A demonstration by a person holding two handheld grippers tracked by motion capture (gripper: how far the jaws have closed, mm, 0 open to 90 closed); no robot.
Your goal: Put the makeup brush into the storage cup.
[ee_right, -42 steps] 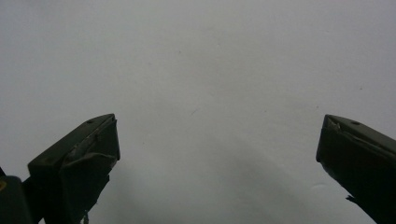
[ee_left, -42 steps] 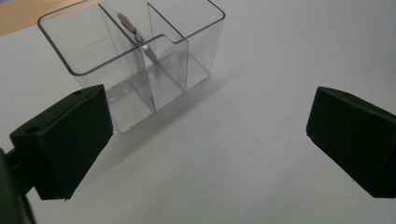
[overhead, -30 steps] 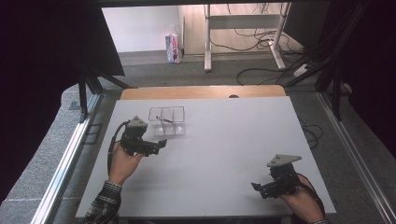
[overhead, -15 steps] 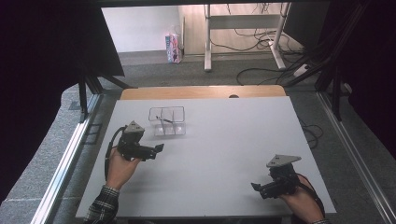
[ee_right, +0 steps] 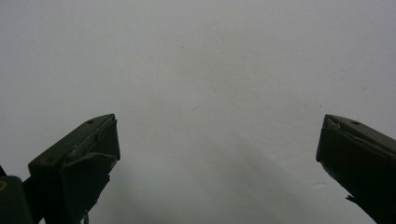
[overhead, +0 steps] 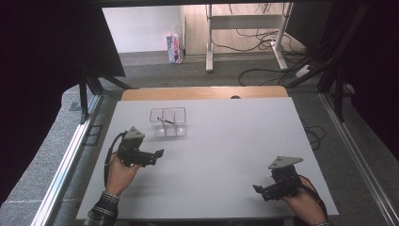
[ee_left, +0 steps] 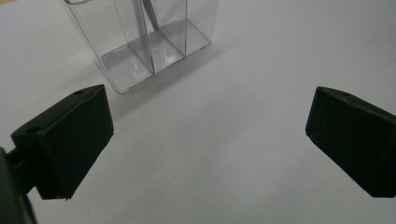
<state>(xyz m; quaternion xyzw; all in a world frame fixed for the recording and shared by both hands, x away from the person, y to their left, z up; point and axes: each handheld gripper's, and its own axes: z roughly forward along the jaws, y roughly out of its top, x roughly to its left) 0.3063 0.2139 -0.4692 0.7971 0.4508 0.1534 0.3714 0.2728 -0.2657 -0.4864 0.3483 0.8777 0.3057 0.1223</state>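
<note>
High view: clear box [overhead: 168,122] on white table [overhead: 226,141], at 1 o'clock from left gripper [overhead: 158,154], near it; right gripper [overhead: 258,189] well apart at table's 5 o'clock.
Left gripper view: jaws wide apart, holding nothing; box [ee_left: 144,42] at 11 o'clock.
Right gripper view: jaws wide apart, holding nothing, over bare table [ee_right: 210,70].

I was working in what looked like a lab or a test room, not a home. My white table [overhead: 235,141] stood inside a metal frame [overhead: 66,155] with black curtains [overhead: 42,70] on both sides, as in a recording booth. The floor [overhead: 155,73] was grey carpet, and many loose cables [overhead: 263,47] lay on it around a power strip [overhead: 303,70]. Behind my table stood a desk with white metal legs [overhead: 209,42]. A small carton [overhead: 174,48] stood on the floor near the white wall [overhead: 141,28].
</note>
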